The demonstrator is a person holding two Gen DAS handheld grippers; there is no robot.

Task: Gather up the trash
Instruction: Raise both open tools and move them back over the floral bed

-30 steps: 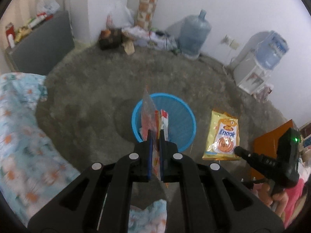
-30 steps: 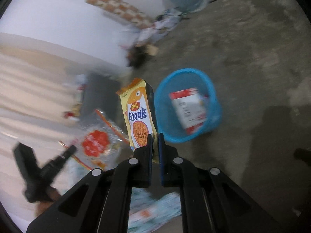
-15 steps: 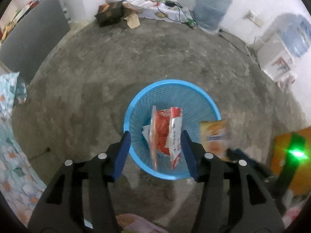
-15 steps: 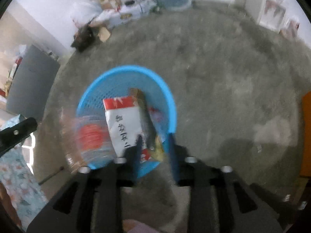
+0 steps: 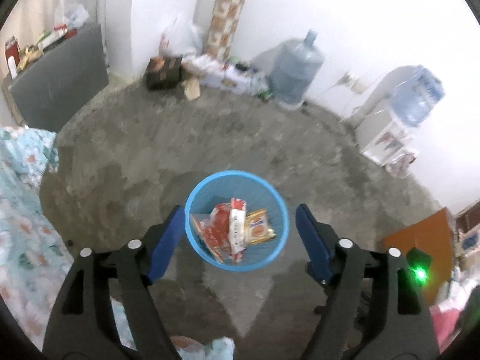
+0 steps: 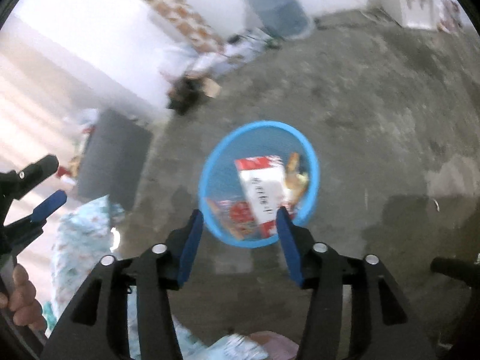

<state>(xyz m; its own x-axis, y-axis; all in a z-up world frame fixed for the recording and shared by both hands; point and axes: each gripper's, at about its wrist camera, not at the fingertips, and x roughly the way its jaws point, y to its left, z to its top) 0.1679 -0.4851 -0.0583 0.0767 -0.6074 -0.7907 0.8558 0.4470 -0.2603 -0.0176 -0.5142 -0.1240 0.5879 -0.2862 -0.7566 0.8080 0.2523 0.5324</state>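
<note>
Overhead, the left gripper (image 5: 238, 214) and right gripper (image 6: 238, 219) both hang spread wide, grasping nothing; the snack wrappers (image 5: 234, 229) (red, white, yellow) lie inside the blue mesh bin (image 5: 279, 207) on the concrete floor (image 5: 180, 144).

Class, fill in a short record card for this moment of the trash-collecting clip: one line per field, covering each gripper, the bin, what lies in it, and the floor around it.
left gripper: open, jaws wide apart, holding nothing, above the bin
right gripper: open, holding nothing, above the bin
blue basket: upright on the floor, round mesh wall
contents: red snack bag, white and red packet, yellow biscuit pack, all inside the basket
concrete floor: no loose wrappers visible near the basket
background: water jug by the wall
</note>
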